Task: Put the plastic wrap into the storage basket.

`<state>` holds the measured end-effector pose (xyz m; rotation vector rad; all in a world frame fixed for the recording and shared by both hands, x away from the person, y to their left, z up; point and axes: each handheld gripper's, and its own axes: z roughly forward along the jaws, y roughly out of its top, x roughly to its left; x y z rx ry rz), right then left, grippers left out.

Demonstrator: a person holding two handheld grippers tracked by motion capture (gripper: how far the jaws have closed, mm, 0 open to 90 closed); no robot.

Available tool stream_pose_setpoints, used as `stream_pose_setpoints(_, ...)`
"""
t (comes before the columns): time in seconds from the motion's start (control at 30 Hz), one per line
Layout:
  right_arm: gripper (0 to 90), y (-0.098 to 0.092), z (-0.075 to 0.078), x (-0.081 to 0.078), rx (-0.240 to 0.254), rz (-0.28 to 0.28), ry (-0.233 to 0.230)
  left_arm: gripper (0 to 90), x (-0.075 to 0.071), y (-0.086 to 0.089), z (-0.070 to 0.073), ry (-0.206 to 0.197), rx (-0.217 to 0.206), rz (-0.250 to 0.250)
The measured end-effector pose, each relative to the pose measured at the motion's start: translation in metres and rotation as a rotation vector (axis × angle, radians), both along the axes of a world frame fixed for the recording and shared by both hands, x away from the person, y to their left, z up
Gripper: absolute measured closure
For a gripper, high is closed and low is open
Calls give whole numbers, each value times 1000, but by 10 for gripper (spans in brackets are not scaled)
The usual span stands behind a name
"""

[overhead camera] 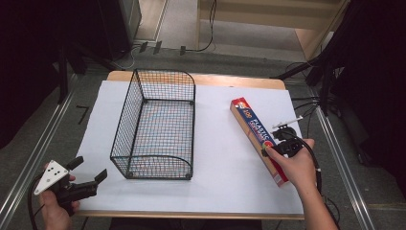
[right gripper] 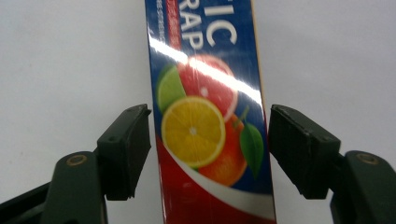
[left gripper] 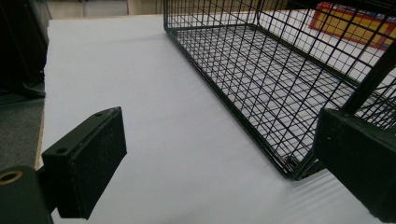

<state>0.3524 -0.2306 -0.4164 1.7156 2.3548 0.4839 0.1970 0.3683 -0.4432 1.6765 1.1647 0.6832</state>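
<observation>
Plastic wrap box (overhead camera: 258,139) lay at about 3 o'clock on the white sheet (overhead camera: 215,158), its long side running from 12 o'clock down toward 5 o'clock, flat on the surface and well apart from the wire basket (overhead camera: 158,124). We had the right gripper (overhead camera: 282,143) right over the lower half of that box, coming in from 5 o'clock. In the right gripper view the box (right gripper: 210,130) ran straight up between our 2 jaws, citrus picture in the middle. The jaws stood apart, 1 on each long side of the box, with a thin strip of white showing at either side, so they straddled it without pressing.

Over at 7 o'clock we held the left gripper (overhead camera: 88,175) just off the sheet's near corner, pointing toward 2 o'clock. Its jaws stood wide apart with nothing between them. In the left gripper view the basket (left gripper: 280,84) sat ahead at 1 o'clock, its near corner just beside the right-hand jaw, and a slice of the box (left gripper: 355,23) showed through the mesh beyond.
</observation>
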Motion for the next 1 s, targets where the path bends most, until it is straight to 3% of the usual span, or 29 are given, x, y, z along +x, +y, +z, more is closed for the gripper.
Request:
stream_pose_setpoints(0.33,352,7,0,27,-6,25,61,35,0,0,0,-2,0,-2)
stream_pose_setpoints(0.53,354,17,-1,43,-42,35,109,35,1,-1,0,-2,4,-9)
stream_pose_setpoints(1.0,355,30,-6,71,-65,36,156,35,1,0,0,-4,0,-11)
